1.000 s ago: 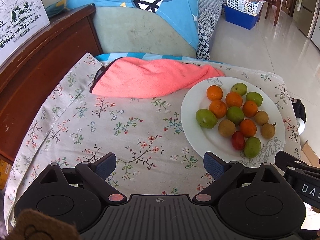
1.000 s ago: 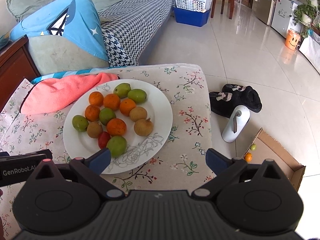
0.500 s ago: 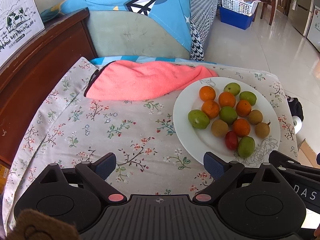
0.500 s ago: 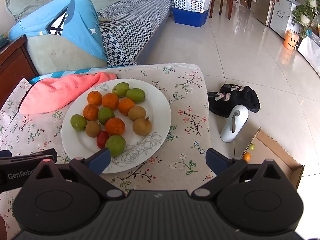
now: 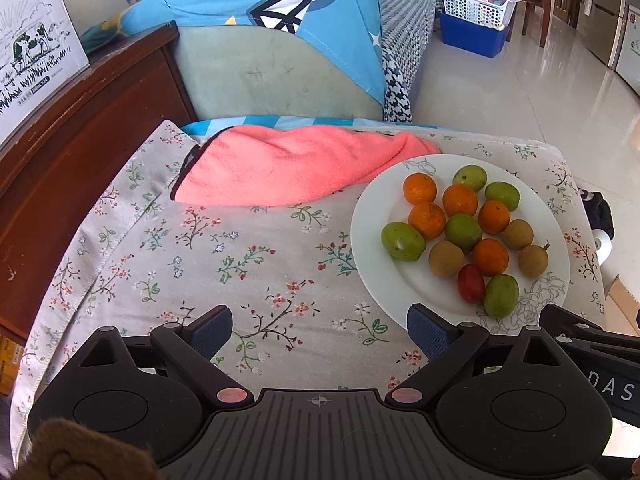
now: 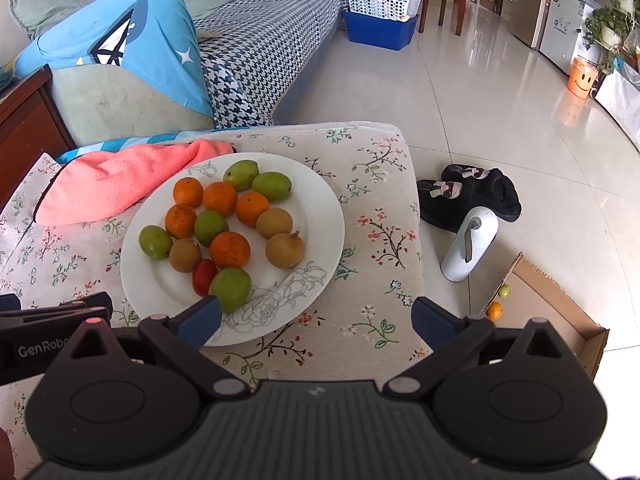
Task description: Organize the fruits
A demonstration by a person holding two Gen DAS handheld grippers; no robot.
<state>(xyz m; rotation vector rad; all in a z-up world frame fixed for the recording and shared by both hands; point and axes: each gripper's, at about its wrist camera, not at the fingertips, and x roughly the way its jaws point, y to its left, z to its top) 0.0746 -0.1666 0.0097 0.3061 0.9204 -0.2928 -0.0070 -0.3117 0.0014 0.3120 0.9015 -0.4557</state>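
Note:
A white plate (image 5: 372,264) (image 6: 320,216) on the floral tablecloth holds several oranges (image 5: 427,220) (image 6: 229,249), green fruits (image 5: 402,241) (image 6: 230,289), brown fruits (image 5: 445,258) (image 6: 285,250) and one red fruit (image 5: 471,283) (image 6: 204,277). My left gripper (image 5: 319,331) is open and empty, above the cloth to the left of the plate. My right gripper (image 6: 316,320) is open and empty, with its left fingertip (image 6: 202,317) over the plate's near rim beside a green fruit.
A pink towel (image 5: 296,164) lies behind the plate. A dark wooden cabinet (image 5: 80,140) borders the table's left. On the floor to the right are black slippers (image 6: 468,196), a white bottle (image 6: 470,248) and a cardboard box (image 6: 548,304) with two small fruits.
Both views have shifted slightly: the plate sits a little further left and lower in each frame. Both grippers stay open and empty.

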